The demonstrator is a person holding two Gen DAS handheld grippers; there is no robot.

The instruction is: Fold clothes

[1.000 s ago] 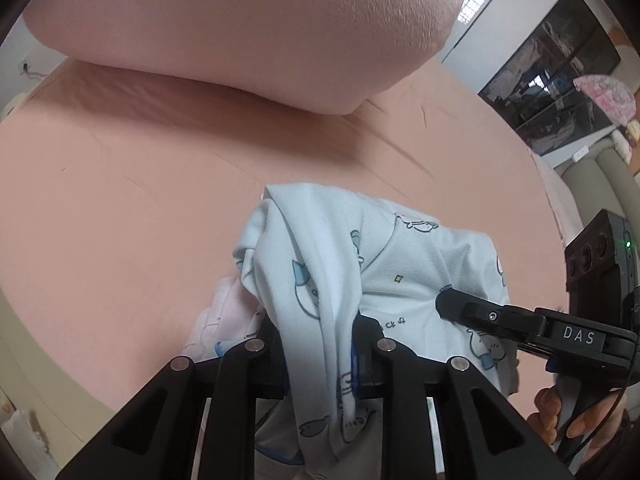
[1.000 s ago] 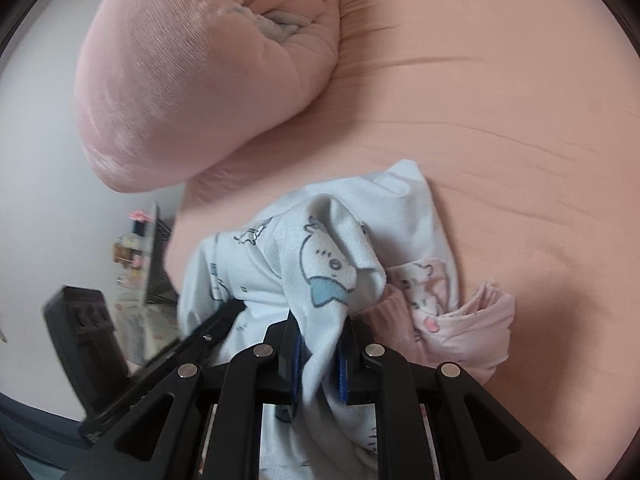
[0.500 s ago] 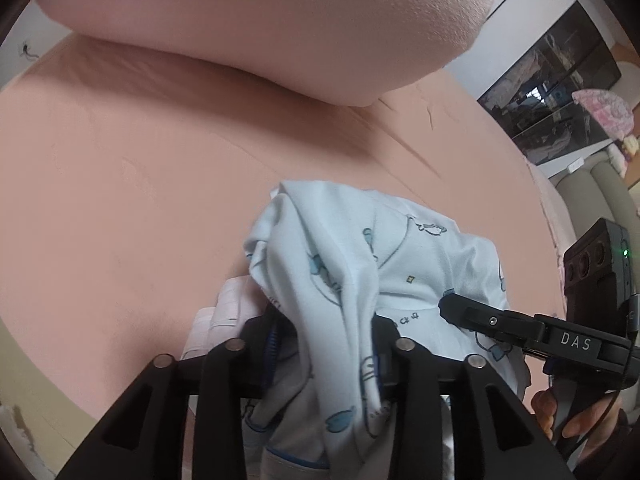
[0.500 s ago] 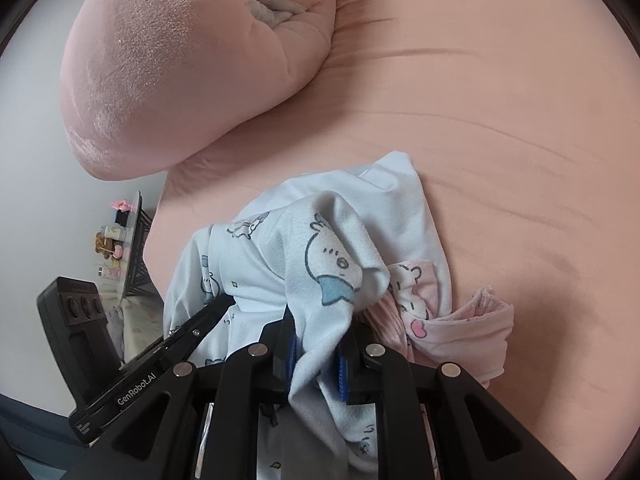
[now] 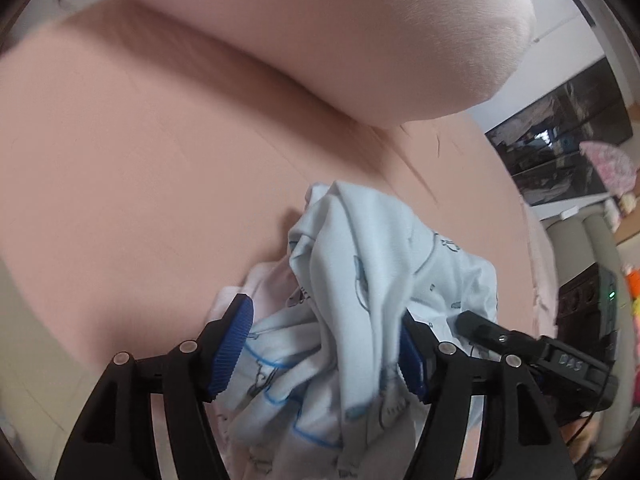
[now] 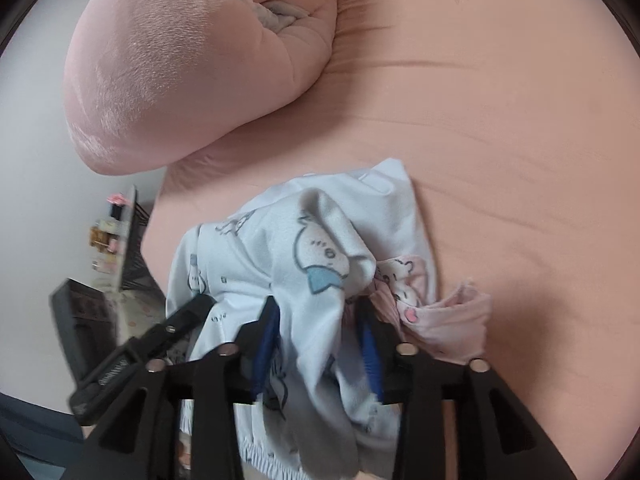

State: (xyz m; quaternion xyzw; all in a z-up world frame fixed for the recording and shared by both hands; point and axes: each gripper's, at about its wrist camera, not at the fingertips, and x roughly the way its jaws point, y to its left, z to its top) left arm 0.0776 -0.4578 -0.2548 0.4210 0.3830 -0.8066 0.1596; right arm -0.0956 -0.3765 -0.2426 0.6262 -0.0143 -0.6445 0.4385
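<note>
Since a second ago, both of your grippers have parted their fingers: your left gripper [image 5: 326, 350], which had the pale blue printed garment [image 5: 372, 280] pinched tight, now stands wide, blue pads clear on either side with the cloth draped loosely between them. Left to right in the left wrist view: salmon bedsheet [image 5: 140, 160], a scrap of the pink printed garment [image 5: 260, 280] under the blue one, the blue bundle, then your right gripper [image 5: 472, 322] reaching in from the right edge. The blue garment sits bunched on the sheet in front of both tools, a raised ridge of it running from between your left fingers away toward the rolled pink duvet [image 5: 320, 32]; no clean long axis beyond that ridge, it is a heap. In the right wrist view, your left gripper [image 6: 192, 308] shows at lower left; your right gripper [image 6: 320, 320] has opened to a moderate gap, blue pads showing, a fold of the blue garment [image 6: 320, 248] hanging through but not squeezed. The pink garment [image 6: 440, 316] pokes out to the right, touching the blue one.
</note>
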